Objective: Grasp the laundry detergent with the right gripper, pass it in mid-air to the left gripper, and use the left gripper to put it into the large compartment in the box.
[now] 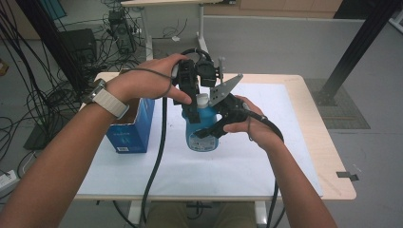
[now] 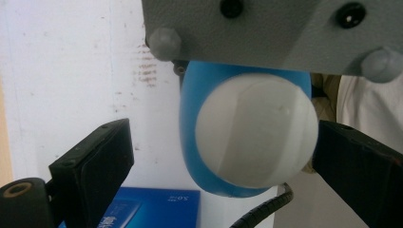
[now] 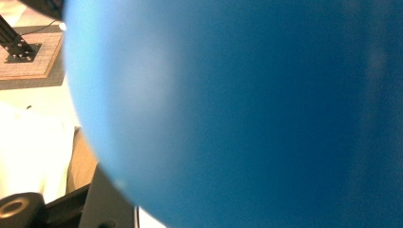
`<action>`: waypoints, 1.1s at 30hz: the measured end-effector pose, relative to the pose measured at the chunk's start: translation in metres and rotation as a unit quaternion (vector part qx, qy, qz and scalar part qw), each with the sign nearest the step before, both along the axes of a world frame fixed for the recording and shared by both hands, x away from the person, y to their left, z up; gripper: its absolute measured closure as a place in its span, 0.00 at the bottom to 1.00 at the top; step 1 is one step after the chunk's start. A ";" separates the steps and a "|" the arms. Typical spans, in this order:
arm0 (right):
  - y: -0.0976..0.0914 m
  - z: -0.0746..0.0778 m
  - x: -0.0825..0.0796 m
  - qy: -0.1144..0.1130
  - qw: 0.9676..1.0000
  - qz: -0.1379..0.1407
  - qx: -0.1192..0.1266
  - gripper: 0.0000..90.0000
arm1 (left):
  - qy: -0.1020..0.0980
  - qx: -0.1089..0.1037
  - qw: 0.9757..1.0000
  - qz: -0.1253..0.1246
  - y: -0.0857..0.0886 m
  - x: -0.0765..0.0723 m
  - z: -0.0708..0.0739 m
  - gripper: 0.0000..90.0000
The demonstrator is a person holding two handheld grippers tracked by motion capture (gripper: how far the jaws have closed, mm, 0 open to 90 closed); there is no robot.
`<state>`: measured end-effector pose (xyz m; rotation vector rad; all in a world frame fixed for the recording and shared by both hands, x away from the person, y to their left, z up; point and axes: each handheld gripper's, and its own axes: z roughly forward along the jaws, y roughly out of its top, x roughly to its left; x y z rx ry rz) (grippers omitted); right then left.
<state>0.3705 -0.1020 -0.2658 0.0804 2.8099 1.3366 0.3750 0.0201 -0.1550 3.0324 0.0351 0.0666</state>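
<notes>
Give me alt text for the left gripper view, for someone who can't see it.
A blue bottle with a round white cap stands between the two black jaws of the left claw, seen from above; the right jaw is at the cap's edge, the left jaw stands apart. Below lie a white table cover and a blue box.

The high view looks forward and down from above the person's side, taking in the whole surface (image 1: 285, 156) from well back, with both forearms rising from its lower edge. The left gripper view rides on the left hand-held gripper (image 1: 192, 102) and looks straight down, very near, onto the white cap (image 2: 256, 130) of the blue bottle (image 1: 202, 133). The right gripper view, on the right hand-held gripper (image 1: 216, 126), faces that bottle's side (image 3: 247, 114) from so close it blurs. All three share the bottle.
</notes>
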 end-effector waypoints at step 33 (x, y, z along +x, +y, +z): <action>0.001 0.003 -0.002 0.006 1.000 0.001 0.009 0.48 | 0.013 -0.009 1.000 -0.008 -0.007 0.002 -0.013 0.11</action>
